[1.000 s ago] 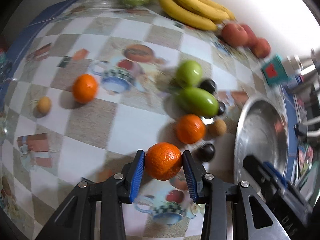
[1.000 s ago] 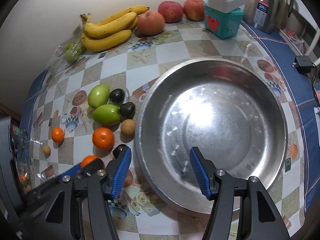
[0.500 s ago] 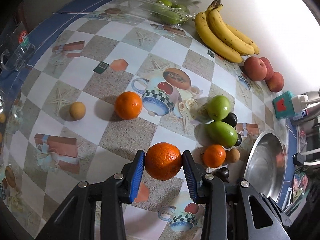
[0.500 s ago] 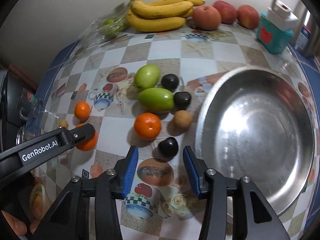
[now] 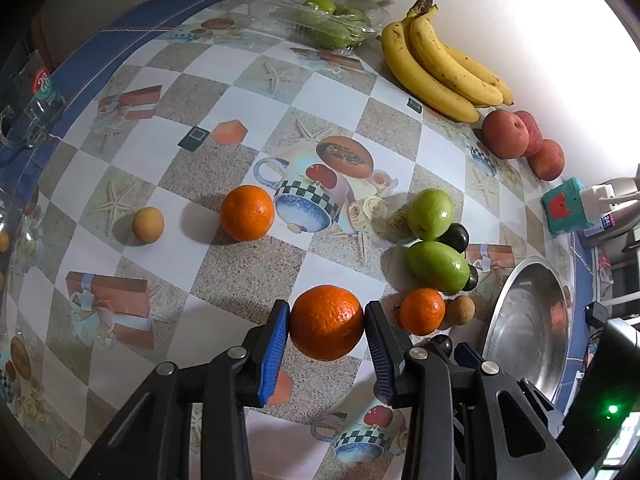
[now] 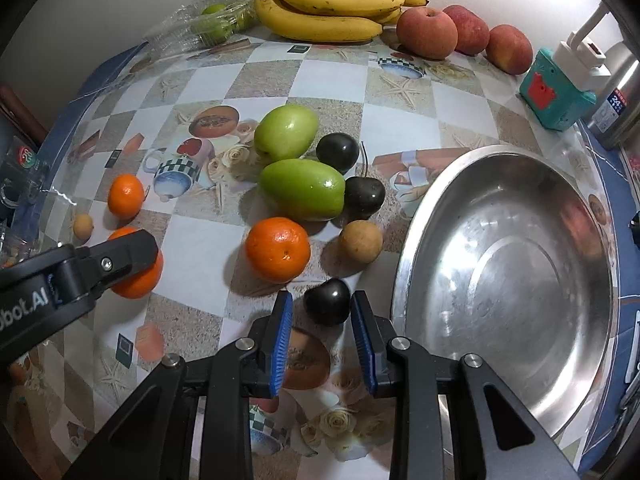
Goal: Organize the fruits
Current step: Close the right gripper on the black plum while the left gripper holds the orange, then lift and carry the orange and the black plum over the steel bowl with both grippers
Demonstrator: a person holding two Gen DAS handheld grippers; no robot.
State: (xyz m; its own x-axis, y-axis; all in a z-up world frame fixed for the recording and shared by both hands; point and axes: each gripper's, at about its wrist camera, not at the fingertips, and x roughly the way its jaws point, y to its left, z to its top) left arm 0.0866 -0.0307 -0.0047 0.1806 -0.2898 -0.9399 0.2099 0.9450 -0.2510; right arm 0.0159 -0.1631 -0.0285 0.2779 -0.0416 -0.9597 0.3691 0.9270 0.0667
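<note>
Clamping an orange (image 5: 326,328) in our left gripper (image 5: 326,344) above the bench (image 5: 248,272); right gripper (image 6: 323,332) closing around a dark plum (image 6: 327,306), beside the steel bowl (image 6: 412,248).

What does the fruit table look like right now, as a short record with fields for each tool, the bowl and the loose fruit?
left tool: shut on an orange, held above the tablecloth
right tool: closing around a dark plum; pads not clearly pressing it yet
metal bowl: nothing in it
loose near bowl: two green fruits, orange fruit, small brown fruit, two more dark plums
back by wall: bananas, three apples
</note>
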